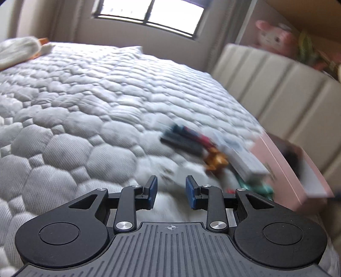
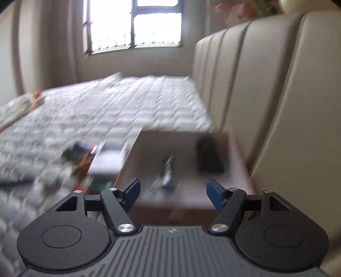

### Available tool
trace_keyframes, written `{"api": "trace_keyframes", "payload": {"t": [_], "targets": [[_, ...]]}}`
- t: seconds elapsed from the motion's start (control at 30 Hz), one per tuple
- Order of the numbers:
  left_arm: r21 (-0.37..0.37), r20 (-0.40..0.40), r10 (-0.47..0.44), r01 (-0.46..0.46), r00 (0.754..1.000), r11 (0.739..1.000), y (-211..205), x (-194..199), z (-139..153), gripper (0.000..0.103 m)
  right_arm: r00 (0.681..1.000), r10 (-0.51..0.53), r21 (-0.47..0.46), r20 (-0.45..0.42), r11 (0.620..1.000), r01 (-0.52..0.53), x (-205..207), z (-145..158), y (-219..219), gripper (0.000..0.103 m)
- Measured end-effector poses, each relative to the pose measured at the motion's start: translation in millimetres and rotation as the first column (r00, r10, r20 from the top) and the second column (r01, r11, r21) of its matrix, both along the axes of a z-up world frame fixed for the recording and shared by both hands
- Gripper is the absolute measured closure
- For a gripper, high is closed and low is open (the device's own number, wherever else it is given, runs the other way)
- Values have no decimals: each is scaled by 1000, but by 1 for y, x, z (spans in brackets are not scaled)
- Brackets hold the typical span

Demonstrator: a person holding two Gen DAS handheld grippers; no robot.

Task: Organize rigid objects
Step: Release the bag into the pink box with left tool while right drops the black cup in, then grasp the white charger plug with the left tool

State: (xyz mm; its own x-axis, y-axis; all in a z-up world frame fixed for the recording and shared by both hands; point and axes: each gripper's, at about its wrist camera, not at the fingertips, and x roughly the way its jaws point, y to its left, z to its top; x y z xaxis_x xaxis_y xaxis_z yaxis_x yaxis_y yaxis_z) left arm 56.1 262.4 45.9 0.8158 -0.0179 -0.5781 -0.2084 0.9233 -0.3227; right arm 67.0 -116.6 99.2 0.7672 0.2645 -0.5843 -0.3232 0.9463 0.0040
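A pile of small rigid objects lies on the quilted bed: dark bars (image 1: 181, 139), an orange metal piece (image 1: 215, 160), a white box (image 1: 240, 157) and a green item (image 1: 257, 187). A pink open box (image 1: 298, 170) stands to their right. My left gripper (image 1: 171, 191) is open and empty, low over the bed, left of the pile. My right gripper (image 2: 173, 191) is open and empty above the pink box (image 2: 181, 204), which holds a black object (image 2: 208, 155) and a small dark item (image 2: 167, 174). The pile (image 2: 85, 159) is blurred at its left.
A beige padded headboard (image 2: 266, 85) rises right of the box. A white plush toy (image 1: 23, 50) lies at the bed's far left. A pink plush (image 1: 275, 38) sits on the shelf behind the headboard. A window (image 1: 149, 15) is in the far wall.
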Motion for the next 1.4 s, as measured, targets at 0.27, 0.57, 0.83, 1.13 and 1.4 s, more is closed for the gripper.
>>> {"api": "trace_keyframes", "payload": {"t": [0.27, 0.57, 0.83, 1.13, 1.4], "targets": [[-53, 19, -16, 17, 1000, 998, 1, 58, 9, 71, 998, 67, -137, -14, 988, -68, -44, -35, 24, 27], [-103, -52, 48, -53, 997, 993, 31, 138, -3, 71, 993, 120, -169, 3, 979, -118, -68, -53, 25, 25], [-62, -96, -32, 26, 995, 998, 20, 176, -19, 71, 998, 59, -160, -20, 985, -62, -49, -65, 18, 25], [-163, -144, -167, 143, 975, 976, 16, 139, -14, 73, 996, 70, -110, -60, 991, -77, -43, -75, 26, 25], [-321, -131, -285, 231, 950, 918, -1, 78, -17, 81, 994, 89, -94, -67, 991, -95, -51, -74, 35, 25]]}}
